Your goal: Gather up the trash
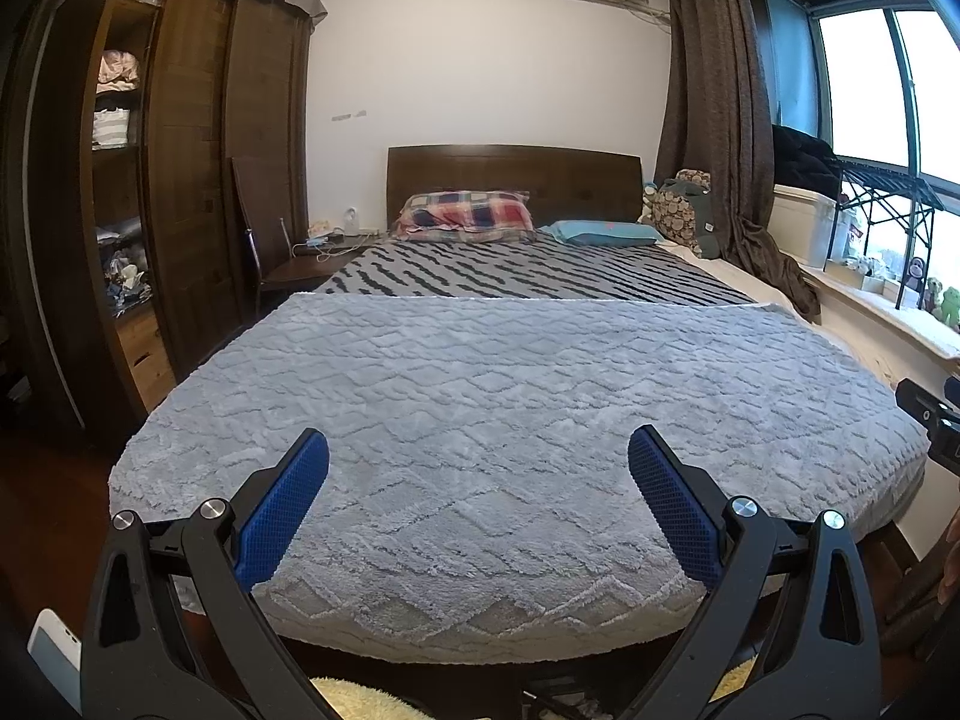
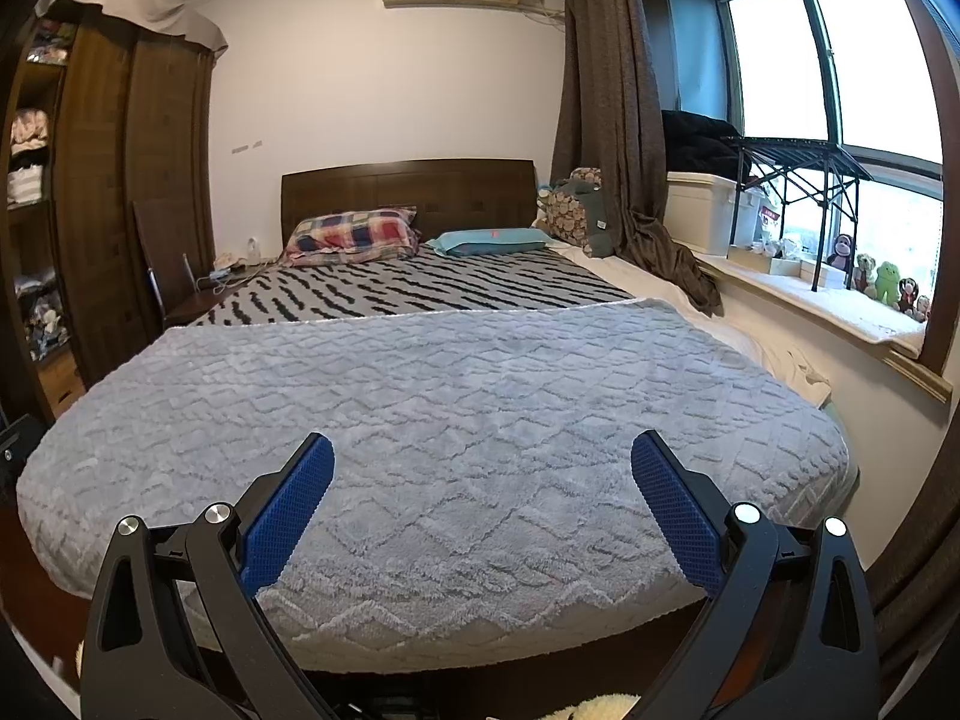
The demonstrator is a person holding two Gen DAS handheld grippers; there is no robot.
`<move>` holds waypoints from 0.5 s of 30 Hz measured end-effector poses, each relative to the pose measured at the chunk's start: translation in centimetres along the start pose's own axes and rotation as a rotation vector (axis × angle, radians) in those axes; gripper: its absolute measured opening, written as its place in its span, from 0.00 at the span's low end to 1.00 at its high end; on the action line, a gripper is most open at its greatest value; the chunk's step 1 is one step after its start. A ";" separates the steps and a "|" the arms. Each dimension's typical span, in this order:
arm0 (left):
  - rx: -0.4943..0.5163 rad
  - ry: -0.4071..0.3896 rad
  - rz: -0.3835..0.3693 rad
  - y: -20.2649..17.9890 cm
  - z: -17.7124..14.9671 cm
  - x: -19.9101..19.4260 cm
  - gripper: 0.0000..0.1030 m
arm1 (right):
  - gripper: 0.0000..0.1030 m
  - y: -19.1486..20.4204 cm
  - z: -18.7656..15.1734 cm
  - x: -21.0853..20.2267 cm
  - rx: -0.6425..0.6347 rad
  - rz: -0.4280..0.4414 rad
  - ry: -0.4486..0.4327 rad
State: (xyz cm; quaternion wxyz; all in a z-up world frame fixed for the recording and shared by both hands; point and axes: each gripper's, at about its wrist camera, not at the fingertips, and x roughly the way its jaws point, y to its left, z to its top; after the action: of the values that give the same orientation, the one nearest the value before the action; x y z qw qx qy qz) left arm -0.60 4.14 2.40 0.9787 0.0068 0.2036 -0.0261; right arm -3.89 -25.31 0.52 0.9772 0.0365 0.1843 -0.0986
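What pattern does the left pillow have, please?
The pillow is red, navy and white plaid; right wrist view.

Bedroom: grey-blanketed bed [image 1: 510, 420], dark wardrobe [image 1: 186, 168], bright window [image 2: 840, 72].

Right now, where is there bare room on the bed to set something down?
The grey blanket is bare from foot edge to the striped sheet. Crowded: pillows by the headboard, and the windowsill.

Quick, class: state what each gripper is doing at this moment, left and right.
Left gripper: jaws open, holding nothing, above the grey blanket.
Right gripper: jaws open, holding nothing.
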 end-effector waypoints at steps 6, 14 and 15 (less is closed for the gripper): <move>0.000 -0.003 0.000 0.0 0.0 0.0 0.92 | 0.97 -0.2 -0.2 0.0 0.004 0.000 -0.002; 0.004 -0.004 -0.002 -0.2 0.0 0.1 0.92 | 0.97 -0.2 -0.2 0.0 0.005 -0.002 0.000; 0.004 -0.004 -0.004 -0.2 0.0 0.1 0.92 | 0.97 -0.2 -0.2 0.0 0.005 -0.003 0.000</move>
State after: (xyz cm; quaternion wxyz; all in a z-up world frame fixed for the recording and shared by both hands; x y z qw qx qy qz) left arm -0.54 3.96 2.36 0.9790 0.0083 0.2016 -0.0286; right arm -4.02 -25.45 0.35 0.9770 0.0385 0.1843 -0.1002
